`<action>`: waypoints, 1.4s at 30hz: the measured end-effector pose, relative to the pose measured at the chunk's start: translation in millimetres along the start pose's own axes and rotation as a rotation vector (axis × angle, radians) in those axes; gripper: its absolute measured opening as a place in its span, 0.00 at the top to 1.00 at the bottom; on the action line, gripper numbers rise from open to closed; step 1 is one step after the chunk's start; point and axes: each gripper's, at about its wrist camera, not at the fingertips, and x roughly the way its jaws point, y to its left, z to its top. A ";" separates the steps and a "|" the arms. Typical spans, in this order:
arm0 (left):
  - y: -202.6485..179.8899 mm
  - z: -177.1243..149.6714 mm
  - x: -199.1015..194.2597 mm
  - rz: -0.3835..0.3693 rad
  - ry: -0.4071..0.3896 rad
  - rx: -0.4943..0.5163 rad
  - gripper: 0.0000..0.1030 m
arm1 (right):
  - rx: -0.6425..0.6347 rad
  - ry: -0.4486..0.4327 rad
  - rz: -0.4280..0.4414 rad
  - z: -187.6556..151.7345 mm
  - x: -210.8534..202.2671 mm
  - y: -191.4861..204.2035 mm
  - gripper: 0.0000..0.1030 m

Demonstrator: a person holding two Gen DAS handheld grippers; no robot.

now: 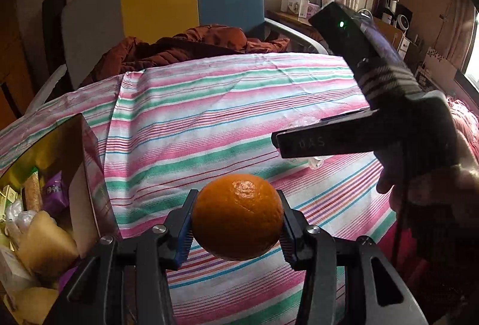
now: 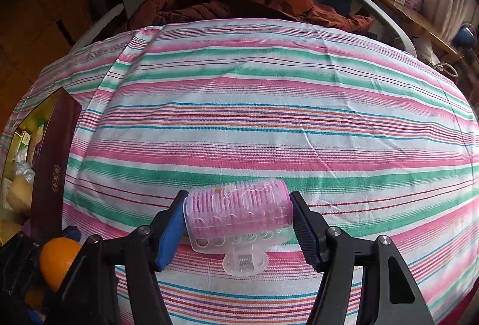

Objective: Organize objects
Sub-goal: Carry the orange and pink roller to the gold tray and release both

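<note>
Left gripper (image 1: 236, 230) clamps a round orange fruit (image 1: 237, 215) above the striped cloth (image 1: 209, 121); right gripper (image 2: 239, 227) grips a pink plastic hair roller (image 2: 238, 212) near the cloth's front edge

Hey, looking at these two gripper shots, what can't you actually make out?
- Left wrist view: box contents cut off by the frame edge.
- Left wrist view: right gripper jaws hidden by its own body.
- Right wrist view: orange half hidden behind the gripper arm.

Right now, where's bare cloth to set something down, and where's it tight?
Free: the striped cloth from the hair roller back to the brown jacket, and rightward. Crowded: the box at the left edge, already full of packets, with the orange held beside it.
</note>
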 end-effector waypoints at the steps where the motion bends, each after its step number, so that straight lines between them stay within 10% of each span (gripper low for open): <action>1: 1.3 0.9 -4.9 0.002 -0.008 -0.001 0.53 | -0.001 0.001 -0.002 -0.3 0.3 0.0 0.35; 25: 55.9 -3.9 -75.3 0.043 -0.100 -0.100 0.53 | -0.073 0.016 0.066 -5.4 3.9 20.4 0.35; 35: 143.1 -25.5 -110.6 0.076 -0.121 -0.291 0.53 | 0.011 0.031 0.137 -3.3 -7.2 27.5 0.35; 42: 215.1 -56.1 -123.0 0.137 -0.105 -0.449 0.53 | -0.071 -0.037 0.260 11.0 -37.2 103.3 0.35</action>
